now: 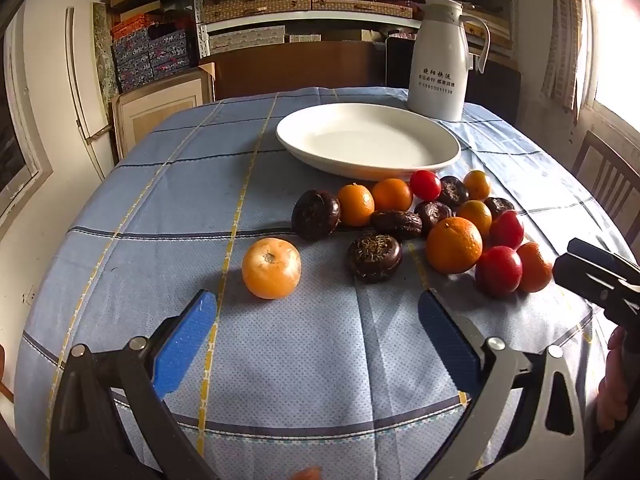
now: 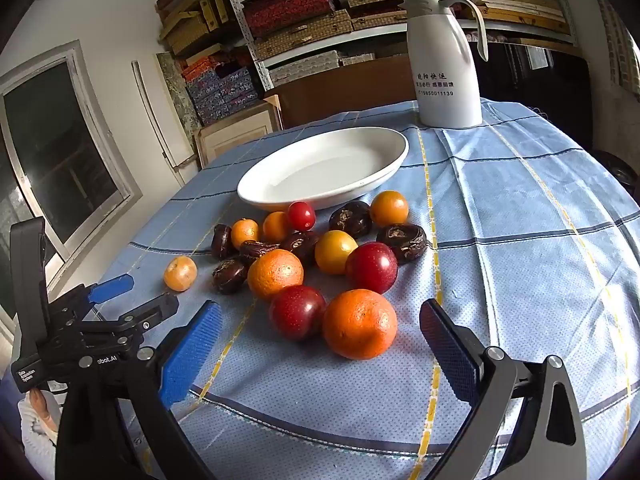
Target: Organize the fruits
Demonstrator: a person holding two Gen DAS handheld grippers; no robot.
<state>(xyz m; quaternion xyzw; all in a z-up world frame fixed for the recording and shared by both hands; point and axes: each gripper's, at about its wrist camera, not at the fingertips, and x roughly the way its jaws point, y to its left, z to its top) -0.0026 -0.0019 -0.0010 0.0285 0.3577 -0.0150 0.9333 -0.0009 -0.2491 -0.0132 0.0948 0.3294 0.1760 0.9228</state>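
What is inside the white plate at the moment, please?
Nothing: the white plate shows a bare, glossy basin in both views. All the fruit lies on the tablecloth in front of it. Its underside is hidden.

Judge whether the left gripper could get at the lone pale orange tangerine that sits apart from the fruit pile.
Probably yes. The left gripper stands open, and the lone pale orange tangerine lies just beyond its left pad with only bare blue checked tablecloth between. No other fruit crowds it.
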